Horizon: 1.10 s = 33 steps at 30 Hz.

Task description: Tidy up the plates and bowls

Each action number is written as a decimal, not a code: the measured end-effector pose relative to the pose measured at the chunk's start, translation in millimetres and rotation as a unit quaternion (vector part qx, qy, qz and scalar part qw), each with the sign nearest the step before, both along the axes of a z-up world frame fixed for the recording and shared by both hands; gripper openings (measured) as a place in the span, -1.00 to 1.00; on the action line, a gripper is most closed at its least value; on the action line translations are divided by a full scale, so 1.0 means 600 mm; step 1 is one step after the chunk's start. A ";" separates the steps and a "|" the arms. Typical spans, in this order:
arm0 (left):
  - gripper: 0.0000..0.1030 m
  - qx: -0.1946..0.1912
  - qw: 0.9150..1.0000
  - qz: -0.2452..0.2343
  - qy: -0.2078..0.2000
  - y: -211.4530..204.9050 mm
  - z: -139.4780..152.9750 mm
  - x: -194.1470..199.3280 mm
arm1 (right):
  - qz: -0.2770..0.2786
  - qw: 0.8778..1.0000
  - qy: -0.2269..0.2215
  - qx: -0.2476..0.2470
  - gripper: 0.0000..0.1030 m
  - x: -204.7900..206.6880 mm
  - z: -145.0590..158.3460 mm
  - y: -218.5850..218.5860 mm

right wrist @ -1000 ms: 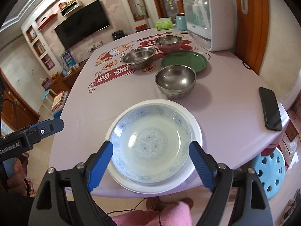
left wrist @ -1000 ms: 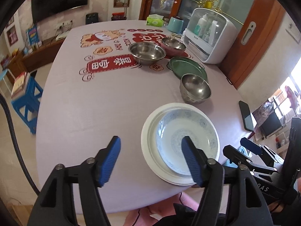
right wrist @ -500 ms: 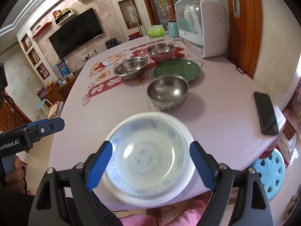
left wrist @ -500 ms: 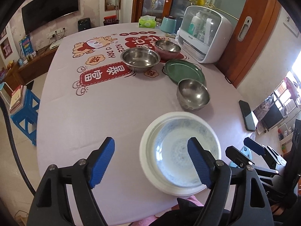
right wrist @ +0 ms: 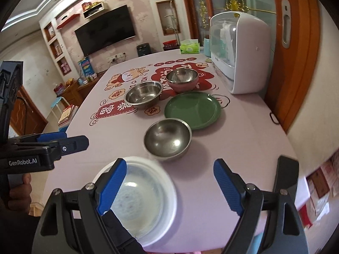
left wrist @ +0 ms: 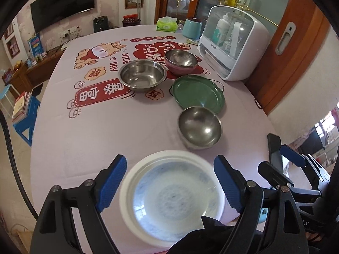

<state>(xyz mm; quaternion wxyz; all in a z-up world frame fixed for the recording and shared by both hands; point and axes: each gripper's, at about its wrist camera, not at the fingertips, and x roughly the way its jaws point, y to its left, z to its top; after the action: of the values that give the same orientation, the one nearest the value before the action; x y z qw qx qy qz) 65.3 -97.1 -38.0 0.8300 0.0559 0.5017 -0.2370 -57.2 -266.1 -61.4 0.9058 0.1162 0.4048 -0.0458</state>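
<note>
Steel gives the landmark in the left wrist view: a small steel bowl [left wrist: 200,127] stands on the counter [left wrist: 84,139], whose cloth is pale lilac with red and cartoon prints. Just behind that bowl lies a green plate [left wrist: 198,93], its near rim hidden by the bowl's far edge, so contact cannot be told. Further behind and to the left sits a wide steel basin [left wrist: 142,75], and behind the plate a steel bowl nested in a pink bowl [left wrist: 181,61]. A white cabinet [left wrist: 235,44] with bottles inside stands well behind the landmark bowl on the right. In front of the bowl, near the counter's edge, a blue-patterned dish rests inside a white plate [left wrist: 169,199], both blurred. The left hand-held gripper [left wrist: 170,185] hangs over this stack with its jaws spread; they have just been opening, and the blue pads stand clear on either side of the stack, gripping nothing. In the right wrist view the same steel bowl [right wrist: 167,140] has the green plate [right wrist: 192,110] just behind it to the right, the basin [right wrist: 143,94] behind it to the left and the pink bowl [right wrist: 182,80] beyond. The white plate [right wrist: 139,199] with its dish lies in front of the bowl to the left. The right hand-held gripper [right wrist: 169,187] is spread wide and empty, its left pad over the plate, its right pad over bare cloth.
</note>
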 end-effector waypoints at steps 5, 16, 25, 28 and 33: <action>0.62 0.005 0.999 0.029 0.030 -0.054 -0.012 0.008 | 0.036 0.999 0.007 -0.005 0.64 0.015 0.001 -0.050; 0.63 0.025 0.994 0.095 0.054 -0.158 -0.024 0.037 | 0.097 0.995 0.008 0.001 0.65 0.068 0.004 -0.173; 0.64 0.019 0.985 0.154 0.076 -0.188 -0.034 0.087 | 0.118 0.992 0.016 0.032 0.65 0.139 -0.013 -0.239; 0.64 0.022 0.982 0.169 0.079 -0.195 -0.038 0.106 | 0.122 0.991 0.025 0.050 0.64 0.164 -0.028 -0.260; 0.65 0.022 0.979 0.184 0.089 -0.203 -0.049 0.134 | 0.119 0.989 0.041 0.079 0.64 0.198 -0.050 -0.285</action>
<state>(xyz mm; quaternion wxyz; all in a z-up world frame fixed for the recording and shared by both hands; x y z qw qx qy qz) 145.7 -219.1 -67.3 0.8103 -0.0407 0.5801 -0.0732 61.8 -437.3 -91.5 0.8756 0.1368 0.4546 0.0895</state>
